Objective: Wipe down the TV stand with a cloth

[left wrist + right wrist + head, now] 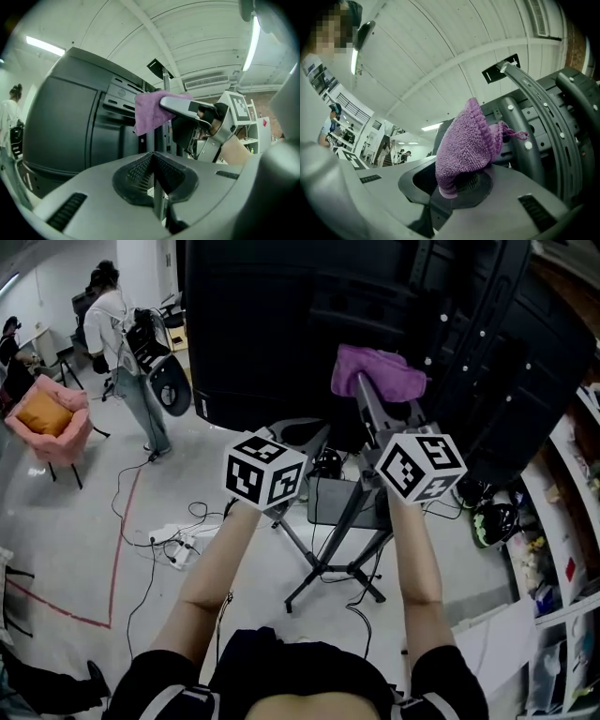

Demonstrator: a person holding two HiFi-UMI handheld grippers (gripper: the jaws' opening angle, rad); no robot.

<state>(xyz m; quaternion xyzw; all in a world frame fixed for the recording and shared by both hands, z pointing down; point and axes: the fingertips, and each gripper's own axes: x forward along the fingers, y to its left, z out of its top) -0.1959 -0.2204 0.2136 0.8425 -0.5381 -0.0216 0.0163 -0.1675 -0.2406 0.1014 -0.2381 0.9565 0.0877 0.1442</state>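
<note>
Pale, scuffed concrete floor [75, 549] spreads below you, crossed by a thin red tape line [117, 549] and loose black cables [178, 540] to the left of the TV stand [323, 563]. That stand rests on splayed grey metal tube legs and carries a large glossy black TV [272, 334]. At its top, curved dark metal arms [543, 117] studded with round bolt heads fan out. Your right gripper [459, 187] is clenched on the cloth [464, 145], a purple terry rag with a looped, nubby pile and a small tag of thread. It bunches into a soft cone above the ribbed black pads and sits high on the stand, just beside those arms. Whether it touches the metal, you cannot tell. Your left gripper [157, 187] hangs to the left of the stand's column, smooth grey jaws pressed together, with nothing between them. A pink padded chair [52, 423] stands well left of the stand.
</note>
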